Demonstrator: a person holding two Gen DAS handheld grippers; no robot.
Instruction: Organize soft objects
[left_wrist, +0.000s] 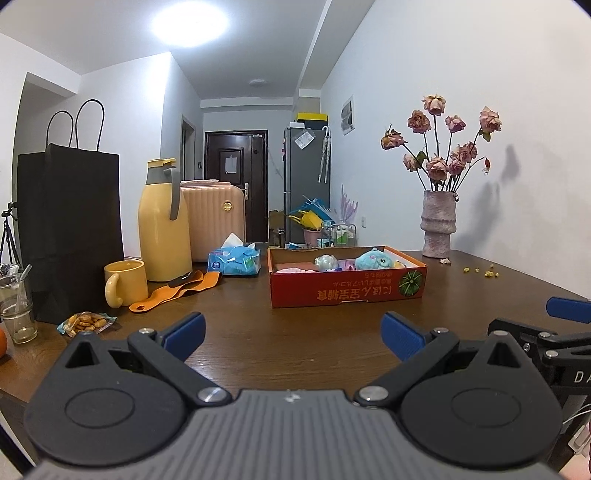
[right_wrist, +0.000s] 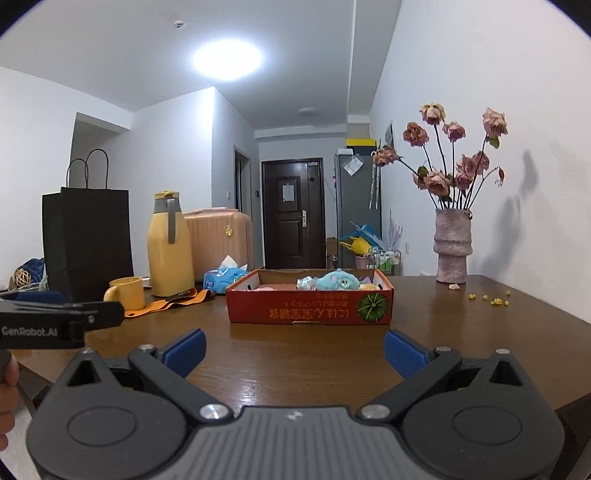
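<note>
Left wrist view showed the left gripper (left_wrist: 293, 336) spread wide and holding nothing, its blue fingertips (left_wrist: 184, 330) poised over the bare wooden table (left_wrist: 295, 350). Beyond it, near the middle of the table, sat a shallow red cardboard box (left_wrist: 347, 288). Inside lay a blue plush toy (left_wrist: 375, 258), with a pale roundish soft toy (left_wrist: 325, 261) to its left and a pink folded cloth (left_wrist: 293, 266) at the box's left end. Left of the box were a tissue pack (left_wrist: 233, 260), an orange strap (left_wrist: 177, 290), a yellow mug (left_wrist: 123, 282), a yellow thermos (left_wrist: 164, 221) and a black paper bag (left_wrist: 70, 229). A vase of dried roses (left_wrist: 437, 225) stood at the far right, by the wall.

Right wrist view showed the right gripper (right_wrist: 294, 349) likewise wide apart and empty, facing the same box.
</note>
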